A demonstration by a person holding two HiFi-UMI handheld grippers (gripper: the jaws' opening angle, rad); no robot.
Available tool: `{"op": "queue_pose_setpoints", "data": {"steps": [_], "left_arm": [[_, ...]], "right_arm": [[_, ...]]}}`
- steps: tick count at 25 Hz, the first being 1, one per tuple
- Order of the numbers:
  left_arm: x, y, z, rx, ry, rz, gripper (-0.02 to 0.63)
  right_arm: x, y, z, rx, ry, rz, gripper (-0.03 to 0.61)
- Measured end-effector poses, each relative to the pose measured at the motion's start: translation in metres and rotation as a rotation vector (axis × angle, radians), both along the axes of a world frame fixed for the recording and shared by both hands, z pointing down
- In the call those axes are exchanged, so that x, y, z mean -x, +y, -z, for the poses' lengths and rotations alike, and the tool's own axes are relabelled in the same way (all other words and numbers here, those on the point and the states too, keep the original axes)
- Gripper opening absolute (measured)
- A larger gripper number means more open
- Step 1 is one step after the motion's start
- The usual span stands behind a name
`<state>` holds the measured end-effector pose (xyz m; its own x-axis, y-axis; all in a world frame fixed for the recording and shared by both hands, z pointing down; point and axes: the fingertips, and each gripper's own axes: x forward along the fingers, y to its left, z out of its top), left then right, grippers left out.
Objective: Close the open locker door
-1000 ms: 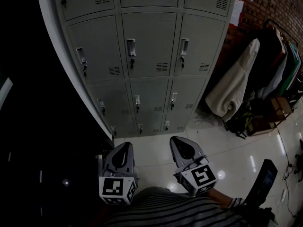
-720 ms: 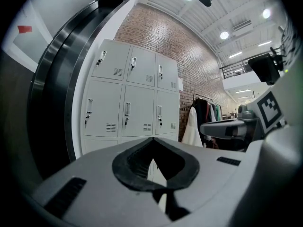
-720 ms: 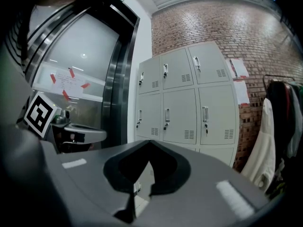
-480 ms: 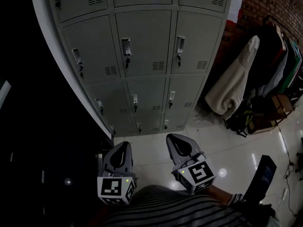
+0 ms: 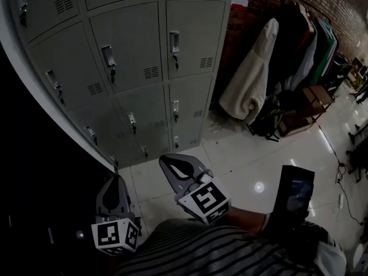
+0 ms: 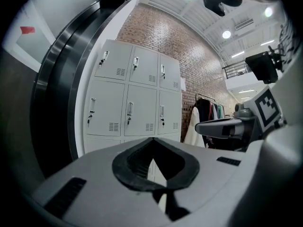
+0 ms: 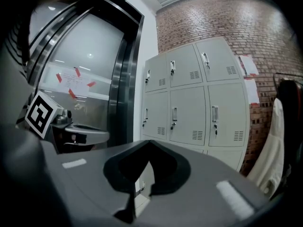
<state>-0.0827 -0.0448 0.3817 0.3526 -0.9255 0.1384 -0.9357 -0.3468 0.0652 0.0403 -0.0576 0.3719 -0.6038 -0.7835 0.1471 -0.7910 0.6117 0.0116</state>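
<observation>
Closed, empty left gripper [image 5: 114, 180] and right gripper [image 5: 168, 161] are facing lockers [image 5: 132, 45], none visibly open; a stiff, light door is probably needing only a push near its free edge.

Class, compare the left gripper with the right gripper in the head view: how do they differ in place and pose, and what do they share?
The left gripper sits lower in the head view, close to the person; the right gripper reaches farther forward over the glossy floor. The left gripper points nearly straight ahead; the right gripper slants toward the left. Both have their jaws shut on nothing and face the lockers.
</observation>
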Motion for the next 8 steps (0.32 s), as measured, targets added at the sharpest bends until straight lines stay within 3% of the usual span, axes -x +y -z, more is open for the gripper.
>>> {"op": "queue_pose_setpoints", "data": {"steps": [8], "left_arm": [[0.0079,-0.0011,0.0010,0.002,0.002,0.000,0.005]], "right_arm": [[0.0114,-0.0005,0.0024,0.006,0.008,0.011,0.000]]}}
